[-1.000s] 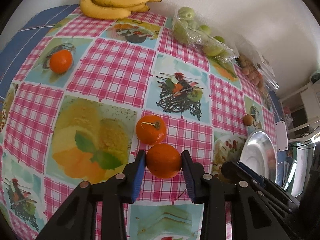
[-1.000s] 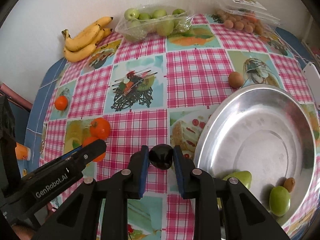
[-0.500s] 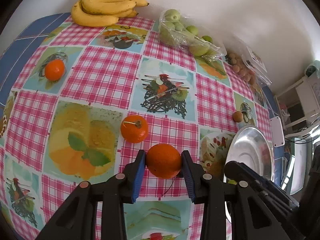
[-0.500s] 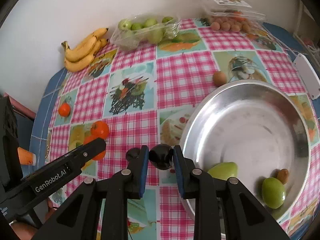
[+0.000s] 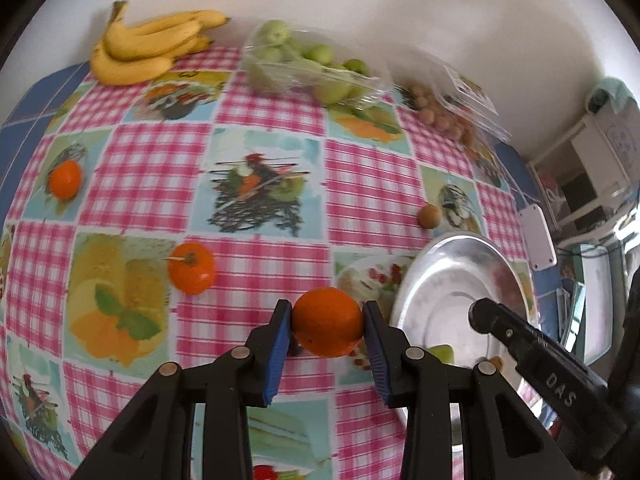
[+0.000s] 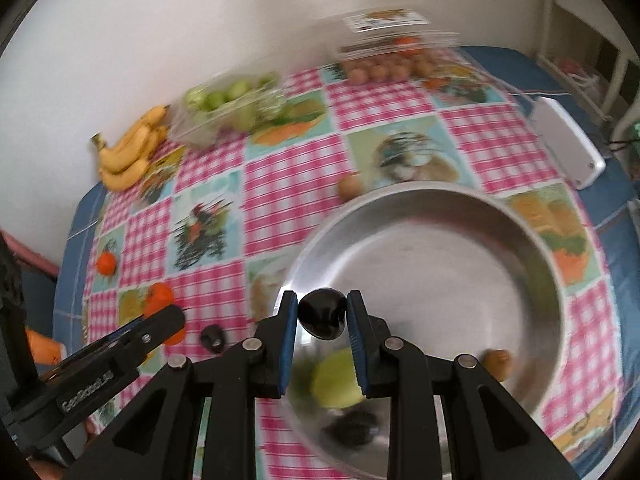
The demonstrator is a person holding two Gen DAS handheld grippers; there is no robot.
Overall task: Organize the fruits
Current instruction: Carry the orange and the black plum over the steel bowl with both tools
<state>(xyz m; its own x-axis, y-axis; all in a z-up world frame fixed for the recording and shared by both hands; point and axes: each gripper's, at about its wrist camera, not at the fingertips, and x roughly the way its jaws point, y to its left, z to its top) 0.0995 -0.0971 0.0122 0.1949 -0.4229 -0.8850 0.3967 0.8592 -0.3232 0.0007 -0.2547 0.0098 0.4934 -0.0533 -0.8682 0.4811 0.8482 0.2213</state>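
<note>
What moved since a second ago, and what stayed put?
Both hand-held grippers carried their fruit toward the silver bowl: the right hand-held gripper now holds its dark fruit over the bowl, while the left hand-held gripper brings its orange close. Neither let go. The bananas stayed put.

I am holding the left gripper pitched steeply downward, its blue pads pressing both sides of an orange. I am holding the right gripper likewise tilted down, jaws nearly together, clamping a small dark fruit.
</note>
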